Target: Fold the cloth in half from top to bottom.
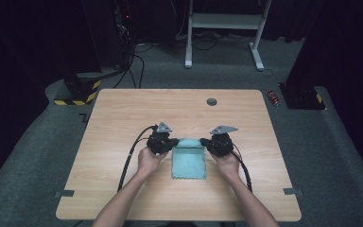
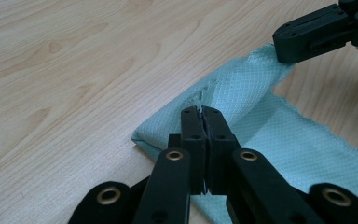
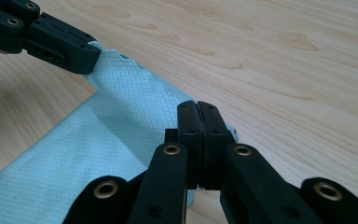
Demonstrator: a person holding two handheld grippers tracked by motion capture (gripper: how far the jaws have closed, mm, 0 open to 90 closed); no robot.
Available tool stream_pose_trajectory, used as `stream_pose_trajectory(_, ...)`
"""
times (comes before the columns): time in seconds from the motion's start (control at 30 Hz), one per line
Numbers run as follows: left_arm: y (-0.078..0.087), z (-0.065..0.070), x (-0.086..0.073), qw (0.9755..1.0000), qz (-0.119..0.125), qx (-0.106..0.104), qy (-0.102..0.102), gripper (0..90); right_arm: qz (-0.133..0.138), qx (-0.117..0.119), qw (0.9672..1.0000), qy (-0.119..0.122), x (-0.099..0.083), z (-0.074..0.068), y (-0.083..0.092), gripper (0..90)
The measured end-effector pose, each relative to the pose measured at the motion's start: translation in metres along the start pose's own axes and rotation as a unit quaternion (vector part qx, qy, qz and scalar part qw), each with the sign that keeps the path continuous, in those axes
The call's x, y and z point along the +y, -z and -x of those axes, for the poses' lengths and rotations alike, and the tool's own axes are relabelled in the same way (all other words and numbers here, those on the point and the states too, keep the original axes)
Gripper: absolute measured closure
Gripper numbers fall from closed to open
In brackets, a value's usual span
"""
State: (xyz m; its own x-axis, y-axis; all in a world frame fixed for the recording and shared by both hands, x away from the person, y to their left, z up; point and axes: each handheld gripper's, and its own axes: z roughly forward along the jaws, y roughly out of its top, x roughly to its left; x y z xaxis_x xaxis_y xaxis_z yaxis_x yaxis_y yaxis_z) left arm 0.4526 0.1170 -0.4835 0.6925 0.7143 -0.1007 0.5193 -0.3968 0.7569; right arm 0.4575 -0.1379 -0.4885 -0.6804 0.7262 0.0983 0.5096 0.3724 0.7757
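Observation:
A light teal cloth (image 1: 189, 163) lies on the wooden table (image 1: 123, 113), its far edge raised a little off the wood. My left gripper (image 1: 172, 142) is shut on the cloth's far left corner, and my right gripper (image 1: 202, 142) is shut on the far right corner. In the left gripper view the jaws pinch the cloth's (image 2: 279, 140) folded edge at my left gripper (image 2: 202, 110), with the other gripper's jaws at the upper right. In the right gripper view my right gripper (image 3: 197, 104) clamps the cloth (image 3: 98, 154), and the other gripper's jaws show at the upper left.
A small grey round cap (image 1: 211, 101) sits in the table near its far edge. Beyond the table stand a white frame (image 1: 224, 23), a red can (image 1: 273, 98) on the floor and a yellow-black striped base (image 1: 78, 92). Bare wood surrounds the cloth.

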Motion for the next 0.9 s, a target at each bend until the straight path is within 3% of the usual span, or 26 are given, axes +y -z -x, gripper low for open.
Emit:
stream_pose_trajectory(0.1,0.002,0.003,-0.003,1.0,-0.001,-0.002,-0.005,88.4,-0.001,0.002,1.0,0.007,-0.004,-0.003,0.003,89.3)
stream_pose_trajectory(0.2,0.005,0.004,-0.006,1.0,0.002,-0.007,0.004,88.4,-0.003,0.002,0.9999,0.011,-0.006,-0.006,0.004,89.4)
stream_pose_trajectory(0.47,0.01,0.007,-0.009,0.9999,0.007,-0.011,0.004,88.4,0.0,0.005,0.9997,0.024,-0.009,-0.012,0.008,89.3)
stream_pose_trajectory(0.67,0.012,0.012,-0.01,0.9999,0.005,-0.008,-0.009,88.4,-0.001,0.008,0.9997,0.022,-0.01,-0.012,0.01,89.4)
stream_pose_trajectory(0.9,0.014,0.015,-0.011,0.9998,0.009,-0.013,-0.009,88.4,0.002,0.012,0.9997,0.019,-0.014,-0.013,0.014,89.3)
